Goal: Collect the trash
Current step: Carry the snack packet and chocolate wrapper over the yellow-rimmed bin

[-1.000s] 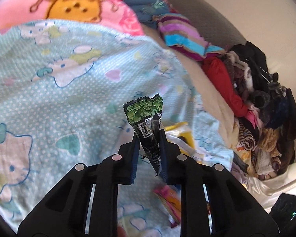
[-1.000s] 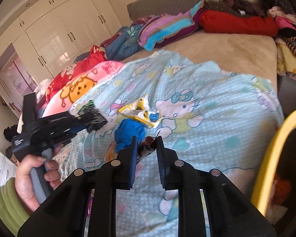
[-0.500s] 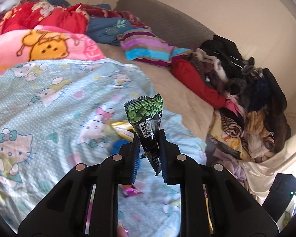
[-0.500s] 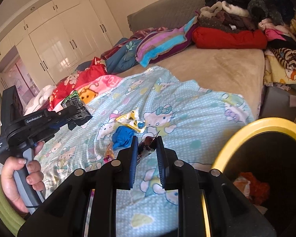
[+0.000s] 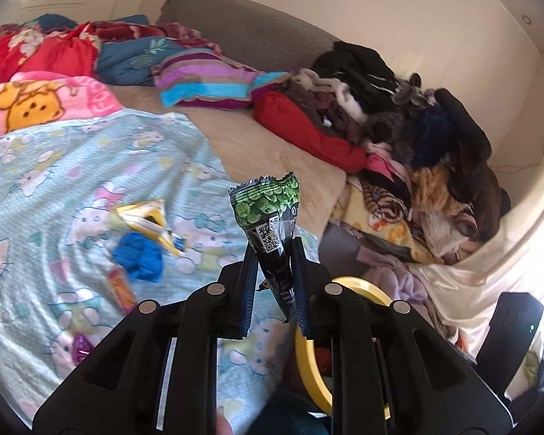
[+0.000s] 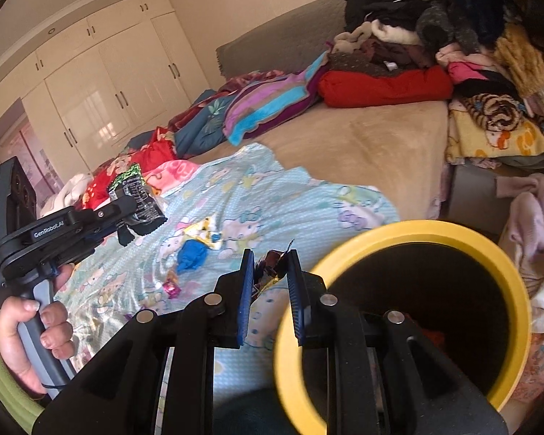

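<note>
My left jaws pinched a light, crinkly green wrapper by its tail. My right jaws held a small foil wrapper; the yellow bin sat at four o'clock.

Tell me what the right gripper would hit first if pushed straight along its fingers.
Probably the pale blue cartoon-print sheet on the bed. The right gripper, shut on a crumpled foil wrapper, points just left of the yellow-rimmed black bin. Depth is uncertain.

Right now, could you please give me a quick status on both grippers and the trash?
Left gripper shut on green-black wrapper. Right gripper shut on crumpled foil wrapper. Yellow-rimmed bin close right, unobstructed.
</note>
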